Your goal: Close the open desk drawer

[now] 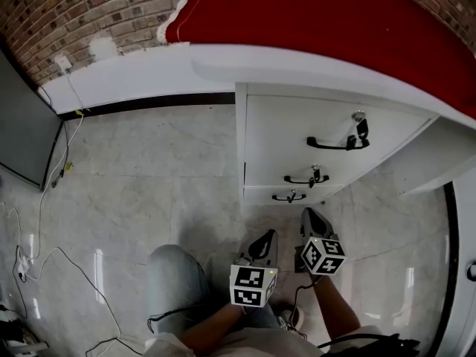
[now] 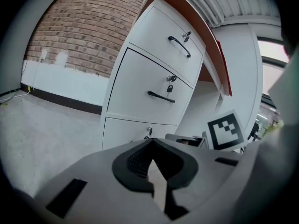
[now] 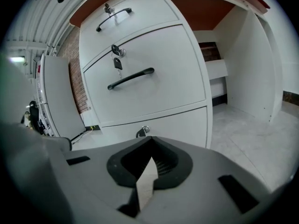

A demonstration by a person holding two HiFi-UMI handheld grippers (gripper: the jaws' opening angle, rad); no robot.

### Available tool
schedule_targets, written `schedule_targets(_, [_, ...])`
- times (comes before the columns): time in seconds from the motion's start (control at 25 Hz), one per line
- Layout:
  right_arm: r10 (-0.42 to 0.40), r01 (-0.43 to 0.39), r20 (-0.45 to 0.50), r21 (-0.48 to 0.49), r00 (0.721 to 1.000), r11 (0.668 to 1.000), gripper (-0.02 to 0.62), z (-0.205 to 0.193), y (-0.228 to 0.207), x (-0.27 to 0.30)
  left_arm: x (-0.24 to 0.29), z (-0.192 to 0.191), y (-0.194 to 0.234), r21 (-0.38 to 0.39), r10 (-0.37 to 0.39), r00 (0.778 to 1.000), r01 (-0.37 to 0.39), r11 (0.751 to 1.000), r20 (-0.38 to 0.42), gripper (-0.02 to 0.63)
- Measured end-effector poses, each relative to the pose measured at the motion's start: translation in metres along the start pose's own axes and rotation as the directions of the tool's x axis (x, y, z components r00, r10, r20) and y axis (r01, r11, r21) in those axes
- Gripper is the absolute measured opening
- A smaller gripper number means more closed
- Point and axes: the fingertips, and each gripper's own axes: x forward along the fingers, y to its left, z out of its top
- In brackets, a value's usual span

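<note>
In the head view we hold the left claw [image 1: 262, 244] and right claw [image 1: 313, 220] low at bottom centre, near the drawers [image 1: 286, 136]. All three sit flush under the red tabletop [image 1: 320, 21]. In the left gripper view we see its claw closed and empty, with the drawers at upper centre. In the right gripper view that claw is likewise closed and empty, and a key [image 3: 117, 62] hangs at upper left.

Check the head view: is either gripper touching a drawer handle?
No, the left gripper and right gripper both hover above the floor, short of the nearest handle.
</note>
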Motion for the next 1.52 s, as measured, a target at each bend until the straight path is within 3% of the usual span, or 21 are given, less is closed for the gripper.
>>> schedule_targets(0.44, [0.01,-0.009,-0.037,0.005,0.999,1.0,-0.003,-0.038,-0.005,-0.028,0.01,-0.019,-0.012,-0.013,-0.002,1.0,0.002,1.0,-0.013,0.0])
schedule_targets(0.6, [0.001,-0.001,-0.044,-0.003,0.999,1.0,-0.003,-0.035,-0.009,-0.032,0.012,-0.02,-0.016,-0.032,-0.003,1.0,0.002,0.999,-0.023,0.0])
schedule_targets(0.72, [-0.011,0.011,-0.057,0.001,0.998,1.0,-0.003,-0.019,-0.007,-0.041,0.01,0.001,-0.022,-0.044,-0.001,1.0,0.0,0.999,-0.026,0.0])
schedule_targets(1.04, [-0.01,0.009,-0.1,-0.012,0.995,1.0,-0.003,0.101,0.045,-0.124,-0.043,0.118,-0.071,-0.097,0.007,0.999,-0.011,0.995,-0.046,0.0])
schedule_targets(1.52, [0.019,-0.026,-0.119,-0.058,0.993,0.998,-0.003,0.329,0.119,-0.259,-0.166,0.339,-0.156,-0.034,0.072,0.995,-0.075,0.997,-0.068,0.0])
